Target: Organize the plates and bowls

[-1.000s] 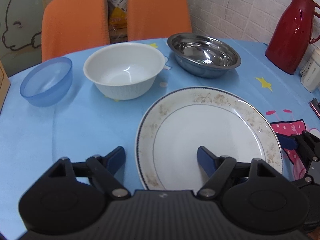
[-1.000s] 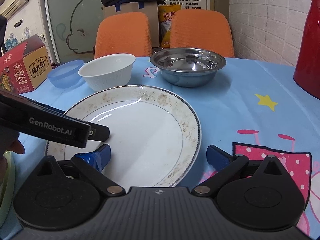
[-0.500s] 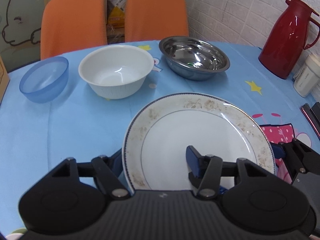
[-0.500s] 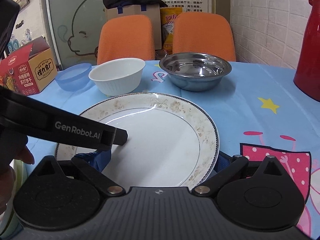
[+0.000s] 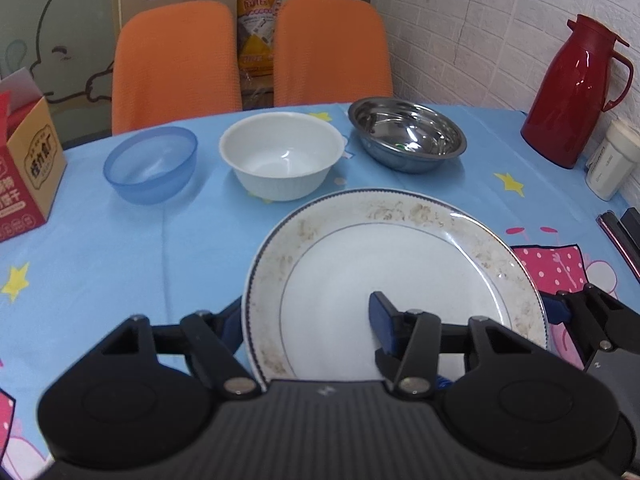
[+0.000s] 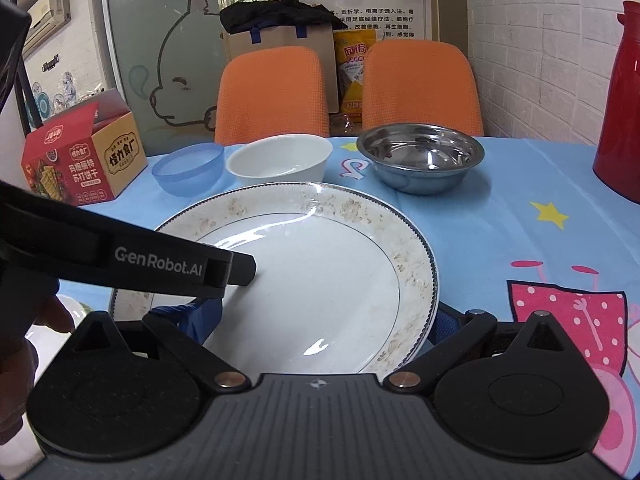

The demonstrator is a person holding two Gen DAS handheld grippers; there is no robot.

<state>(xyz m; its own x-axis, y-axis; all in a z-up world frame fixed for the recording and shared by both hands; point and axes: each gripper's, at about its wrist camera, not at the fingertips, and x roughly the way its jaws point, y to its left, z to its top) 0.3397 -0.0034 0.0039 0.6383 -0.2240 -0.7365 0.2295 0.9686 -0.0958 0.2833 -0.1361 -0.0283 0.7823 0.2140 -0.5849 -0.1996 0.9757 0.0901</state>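
A large white plate (image 5: 400,272) with a faded floral rim is held above the blue tablecloth; it also shows in the right wrist view (image 6: 320,264). My left gripper (image 5: 308,320) is shut on its left rim, one finger over and one under. My right gripper (image 6: 324,320) is shut on its right rim, and its body (image 5: 600,320) shows past the plate. Behind stand a blue plastic bowl (image 5: 152,164), a white bowl (image 5: 282,156) and a steel bowl (image 5: 408,138), each empty.
A red thermos (image 5: 576,92) and a white jar (image 5: 610,164) stand at the right by the brick wall. A red snack box (image 6: 80,156) sits at the left. Two orange chairs (image 5: 176,56) stand behind the table. Dark flat items (image 5: 624,232) lie at the right edge.
Both grippers have closed on the plate's rim and lifted it off the table. The views have risen and pulled back from the bowls.
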